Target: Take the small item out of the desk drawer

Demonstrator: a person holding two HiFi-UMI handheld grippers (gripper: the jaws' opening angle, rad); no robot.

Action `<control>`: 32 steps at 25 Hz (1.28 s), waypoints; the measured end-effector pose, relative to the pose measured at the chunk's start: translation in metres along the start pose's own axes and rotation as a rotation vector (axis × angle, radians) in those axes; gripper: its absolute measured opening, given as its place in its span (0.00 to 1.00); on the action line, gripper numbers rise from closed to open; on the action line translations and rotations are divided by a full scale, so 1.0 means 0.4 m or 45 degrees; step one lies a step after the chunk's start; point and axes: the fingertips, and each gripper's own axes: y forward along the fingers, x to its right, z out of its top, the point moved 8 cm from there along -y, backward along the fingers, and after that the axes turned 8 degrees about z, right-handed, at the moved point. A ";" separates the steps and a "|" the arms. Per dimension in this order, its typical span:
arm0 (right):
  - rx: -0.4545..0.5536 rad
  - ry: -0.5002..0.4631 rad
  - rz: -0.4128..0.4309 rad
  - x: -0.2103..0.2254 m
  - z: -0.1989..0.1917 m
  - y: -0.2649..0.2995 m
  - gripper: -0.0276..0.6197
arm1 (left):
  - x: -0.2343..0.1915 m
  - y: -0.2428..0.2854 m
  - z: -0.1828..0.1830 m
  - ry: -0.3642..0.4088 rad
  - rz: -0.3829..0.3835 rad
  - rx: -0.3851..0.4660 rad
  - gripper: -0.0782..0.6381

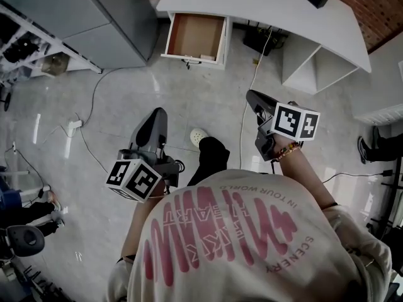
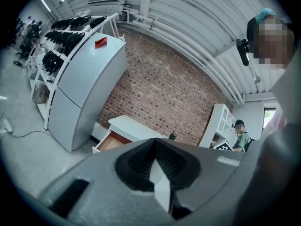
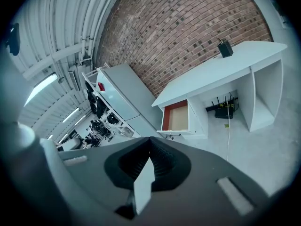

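My left gripper [image 1: 158, 113] is held out in front of my chest. Its fingers [image 2: 161, 189] are pressed together with nothing between them, and they point toward the drawer [image 1: 195, 30] from well short of it. My right gripper [image 1: 251, 95] is off to the right and a little nearer the drawer. Its fingers [image 3: 143, 182] are closed and empty too, and it angles slightly downward. The left marker cube [image 1: 133, 180] hides my left hand. Behind the right marker cube [image 1: 296, 122], my right wrist [image 1: 286, 151] and bare forearm [image 1: 310, 178] run back to my shoulder.
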 end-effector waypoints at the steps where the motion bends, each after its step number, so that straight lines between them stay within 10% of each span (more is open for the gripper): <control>1: -0.003 0.003 -0.005 0.008 0.003 0.013 0.06 | -0.015 0.015 0.001 -0.013 0.004 -0.002 0.12; 32: -0.184 0.103 -0.044 0.145 0.181 0.520 0.16 | -0.385 0.400 0.148 -0.213 0.086 -0.089 0.12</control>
